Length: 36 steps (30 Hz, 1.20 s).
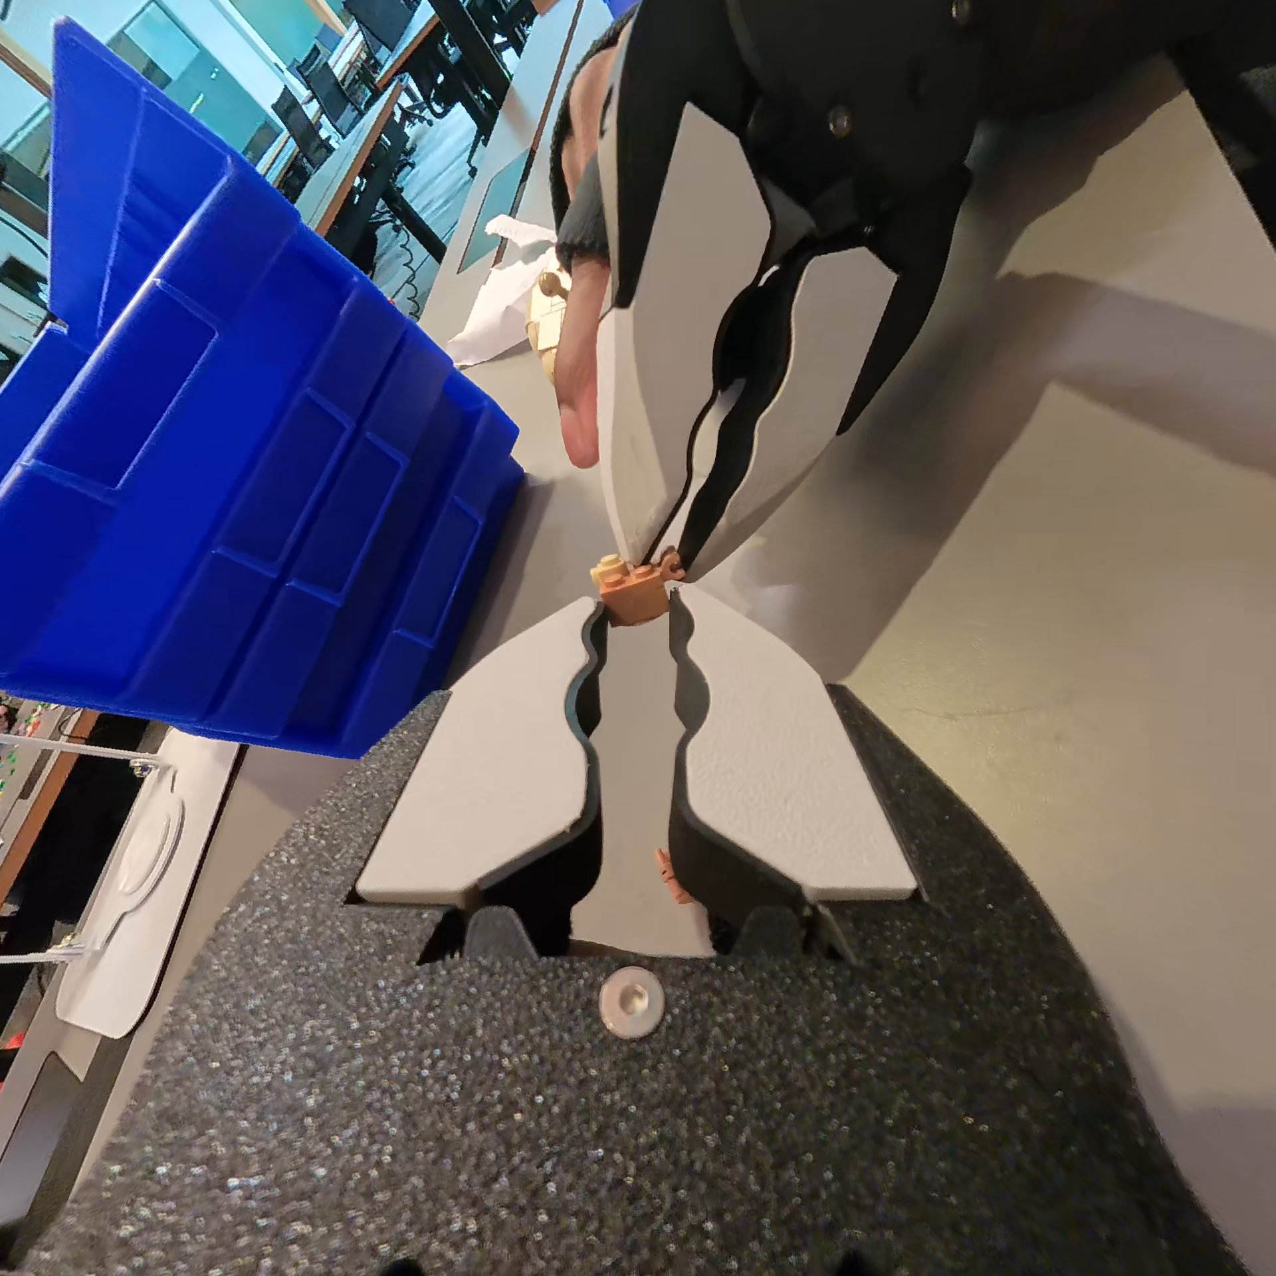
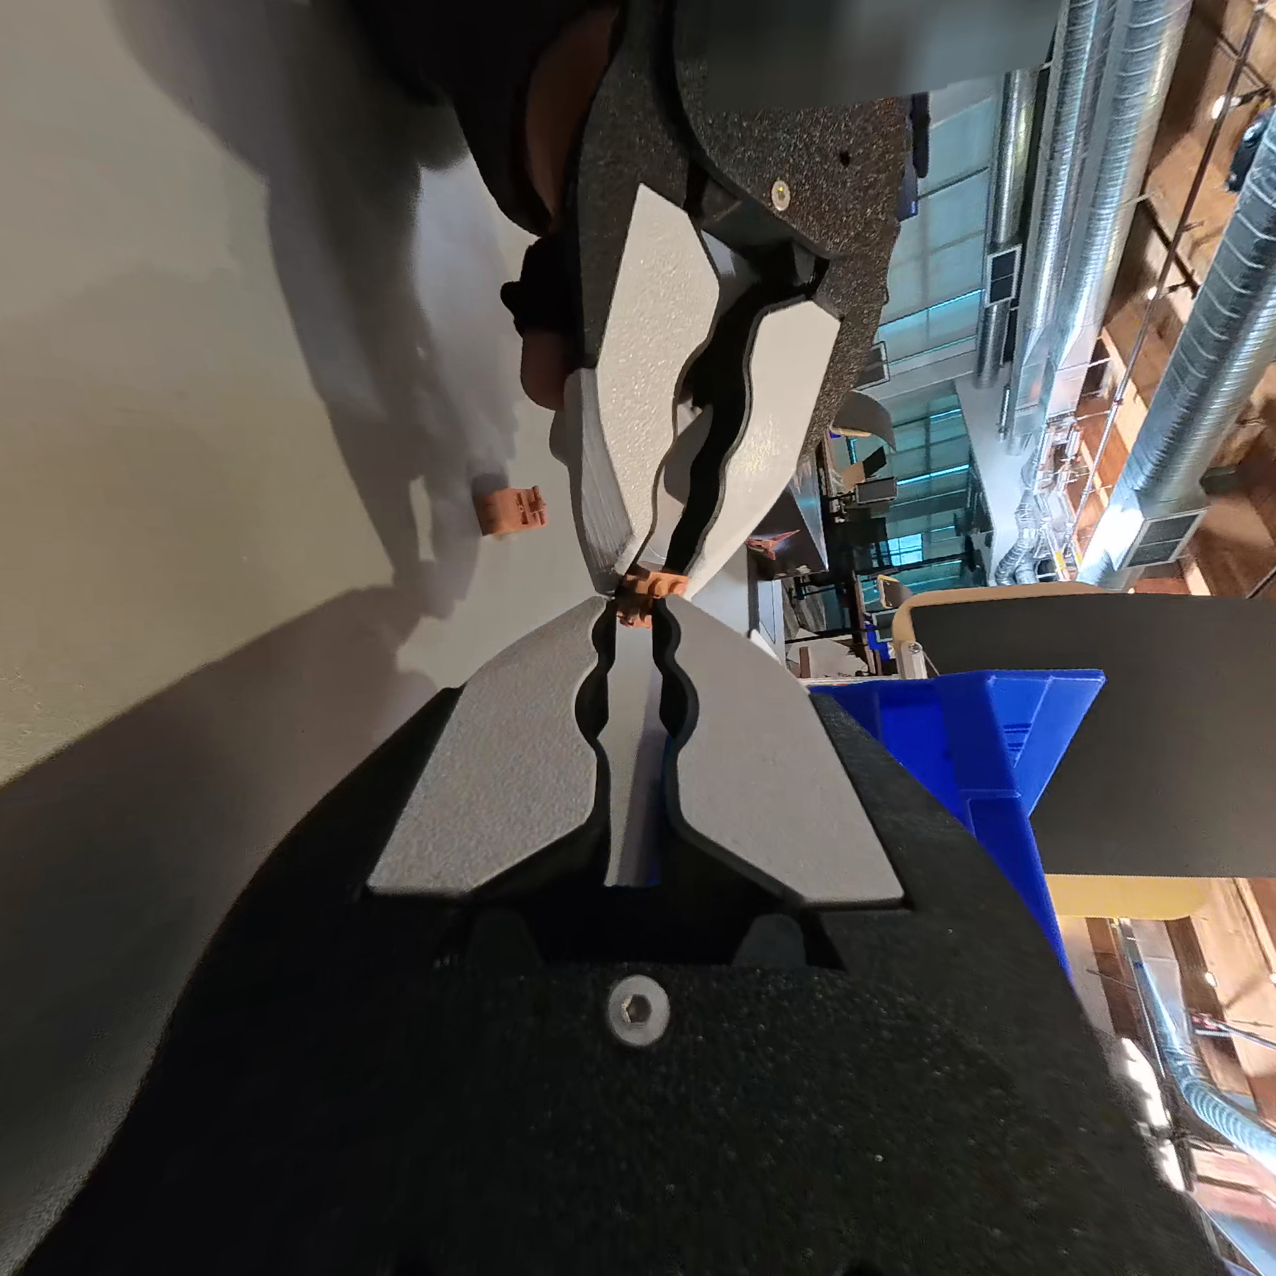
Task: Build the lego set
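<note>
Orange-brown brick [image 1: 634, 602] sits pinched at the tips of my left claw [image 1: 636, 606], jaws narrow and closed on its sides, held clear above the table [image 1: 1036, 621] so its studs face the other tool. My right claw [image 2: 632, 607] meets it tip to tip, jaws nearly together on a small clip piece [image 1: 666, 567], which I judge is being pressed onto the brick. A tan stud piece [image 1: 607, 567] rides on the brick's edge. Another brown part [image 2: 512, 511] lies spare on the table. Blue bins [image 1: 242, 483] stand beside.
</note>
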{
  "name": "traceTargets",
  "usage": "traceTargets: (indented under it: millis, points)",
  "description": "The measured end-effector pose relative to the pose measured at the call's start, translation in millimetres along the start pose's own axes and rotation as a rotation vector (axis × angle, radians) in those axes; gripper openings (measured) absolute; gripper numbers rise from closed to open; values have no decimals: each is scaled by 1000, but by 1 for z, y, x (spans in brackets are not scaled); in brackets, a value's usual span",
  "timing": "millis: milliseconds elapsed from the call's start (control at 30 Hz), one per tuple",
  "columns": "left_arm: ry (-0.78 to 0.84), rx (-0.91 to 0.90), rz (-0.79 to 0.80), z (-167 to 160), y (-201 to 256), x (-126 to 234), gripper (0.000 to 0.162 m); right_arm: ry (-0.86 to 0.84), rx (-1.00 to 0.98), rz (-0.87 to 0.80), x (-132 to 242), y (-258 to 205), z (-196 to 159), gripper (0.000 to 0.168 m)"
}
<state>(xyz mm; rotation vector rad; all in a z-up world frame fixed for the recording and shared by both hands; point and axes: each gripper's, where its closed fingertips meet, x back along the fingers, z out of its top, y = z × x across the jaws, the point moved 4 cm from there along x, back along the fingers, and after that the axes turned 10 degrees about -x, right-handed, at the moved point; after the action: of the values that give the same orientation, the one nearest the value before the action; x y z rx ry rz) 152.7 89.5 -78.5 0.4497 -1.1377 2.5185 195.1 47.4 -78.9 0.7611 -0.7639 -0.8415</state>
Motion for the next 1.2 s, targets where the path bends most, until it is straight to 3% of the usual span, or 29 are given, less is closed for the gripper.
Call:
traceTargets:
  millis: [900,1200]
  points:
    - [-42,-120,7,-5,8,-7,17,-27,-85,121,1,-7,-8,10]
    - [63,261,-14,-7,-9,-1,17,-28,88,-118,-3,2,-9,14]
